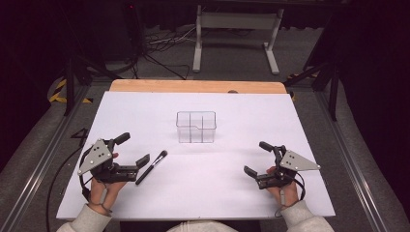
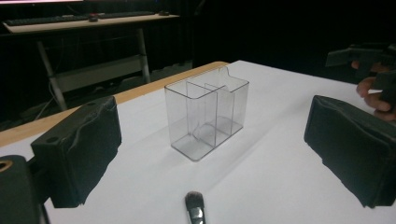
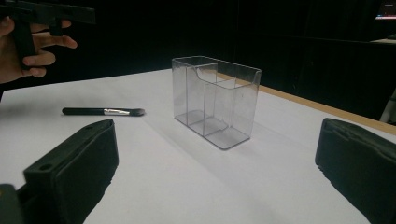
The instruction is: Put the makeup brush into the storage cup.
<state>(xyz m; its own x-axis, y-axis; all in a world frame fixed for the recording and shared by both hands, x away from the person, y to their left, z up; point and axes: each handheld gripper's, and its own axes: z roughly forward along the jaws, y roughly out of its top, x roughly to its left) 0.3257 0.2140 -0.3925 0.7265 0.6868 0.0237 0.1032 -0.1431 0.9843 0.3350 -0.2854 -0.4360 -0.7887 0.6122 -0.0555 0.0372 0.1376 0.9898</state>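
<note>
Both hands rest low on the tabletop (image 1: 145,106), left tool (image 1: 130,149) and right tool (image 1: 257,157) spread apart, empty (flanking the clear organizer (image 1: 196,126)). The right gripper view shows the brush (image 3: 102,111) lying whole, left of the organizer.

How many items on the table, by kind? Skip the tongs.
Clear plastic organizer: 1
Black-handled brush: 1
Total: 2
</note>
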